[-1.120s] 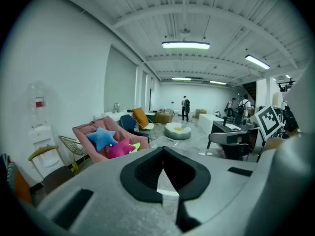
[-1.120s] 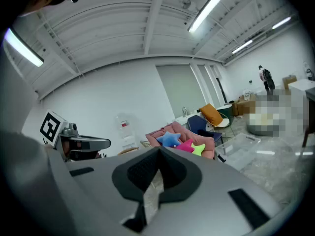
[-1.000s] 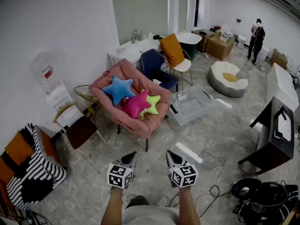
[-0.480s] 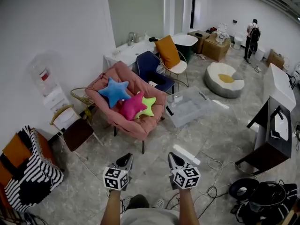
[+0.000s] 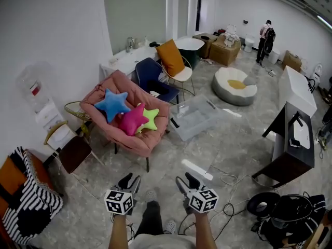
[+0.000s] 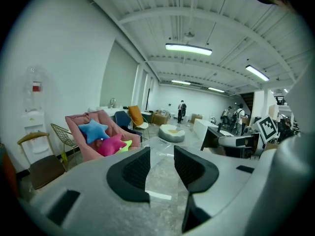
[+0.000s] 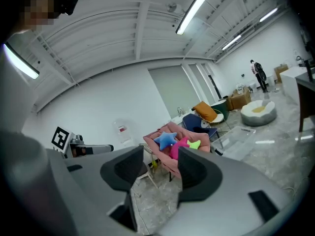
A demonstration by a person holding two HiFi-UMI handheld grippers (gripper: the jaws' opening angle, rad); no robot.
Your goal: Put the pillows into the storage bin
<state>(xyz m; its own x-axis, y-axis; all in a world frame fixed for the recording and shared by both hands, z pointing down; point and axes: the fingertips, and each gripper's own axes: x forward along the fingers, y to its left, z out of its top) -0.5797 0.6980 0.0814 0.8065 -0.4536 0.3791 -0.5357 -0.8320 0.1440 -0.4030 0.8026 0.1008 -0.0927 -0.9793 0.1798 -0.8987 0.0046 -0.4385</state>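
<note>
The left gripper (image 5: 130, 180) and the right gripper (image 5: 185, 179) are held side by side low in the head view, above the grey marbled floor (image 5: 233, 139) and pointing toward the furniture ahead. Both have just been opening: each gripper's own view shows its dark ribbed pads standing a narrow way apart with nothing between them, only the room beyond. The three pillows lie well ahead of the grippers on the seat of a pink armchair (image 5: 136, 144). A blue star pillow (image 5: 111, 102) rests toward the back left of the seat. A pink star pillow (image 5: 133, 119) lies in front of it, and a green star pillow (image 5: 151, 118) is tucked against the pink one's right side. The storage bin (image 5: 194, 117), of clear plastic, stands on the floor just to the right of the armchair, apart from the pillows. Behind the armchair are a navy chair (image 5: 153, 77) and a chair with an orange cushion (image 5: 170, 57). A round grey floor cushion (image 5: 234, 85) lies beyond the bin. At the far end of the room a person (image 5: 265, 35) stands with their back turned.
</note>
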